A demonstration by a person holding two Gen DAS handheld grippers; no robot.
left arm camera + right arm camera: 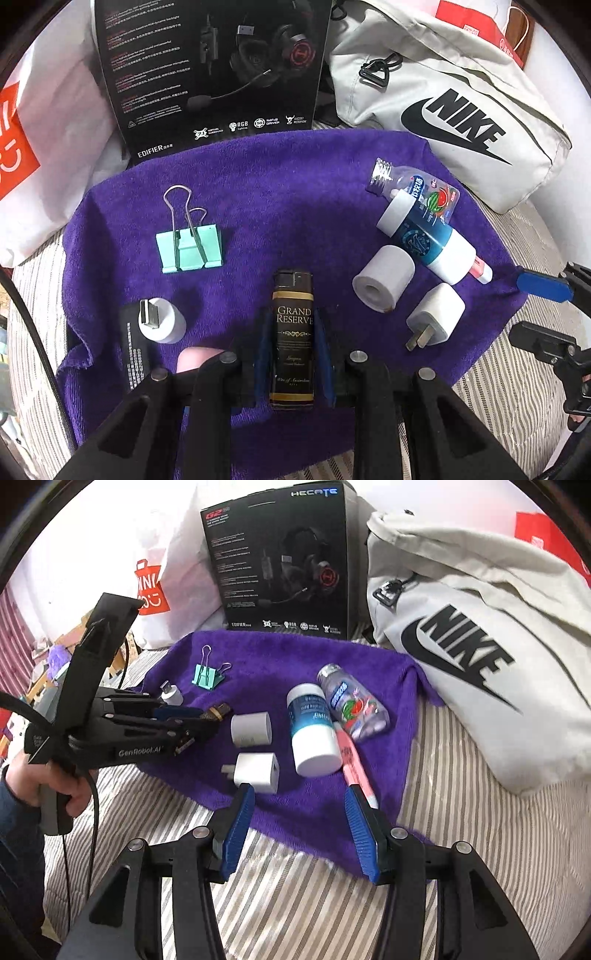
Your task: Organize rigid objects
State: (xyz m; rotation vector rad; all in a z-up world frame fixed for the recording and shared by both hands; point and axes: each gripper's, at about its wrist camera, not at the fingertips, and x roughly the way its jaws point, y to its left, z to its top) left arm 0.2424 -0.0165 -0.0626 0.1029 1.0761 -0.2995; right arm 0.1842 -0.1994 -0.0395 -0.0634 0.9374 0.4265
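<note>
My left gripper [293,328] is shut on a black Grand Reserve lighter [293,332] and holds it over the purple towel [280,192]; it also shows in the right wrist view [207,716]. On the towel lie a green binder clip [190,247], a white USB adapter [162,320], a small white roll [382,282], a white plug charger [436,314], a blue-and-white bottle [424,240], a clear watermelon-label bottle [417,186] and a pink pen [354,764]. My right gripper [299,801] is open and empty at the towel's near edge, close to the charger [258,771].
A black headset box [218,70] stands behind the towel. A grey Nike bag [454,114] lies at the back right. A white shopping bag [48,140] is at the left. The towel lies on a striped bedcover [461,812].
</note>
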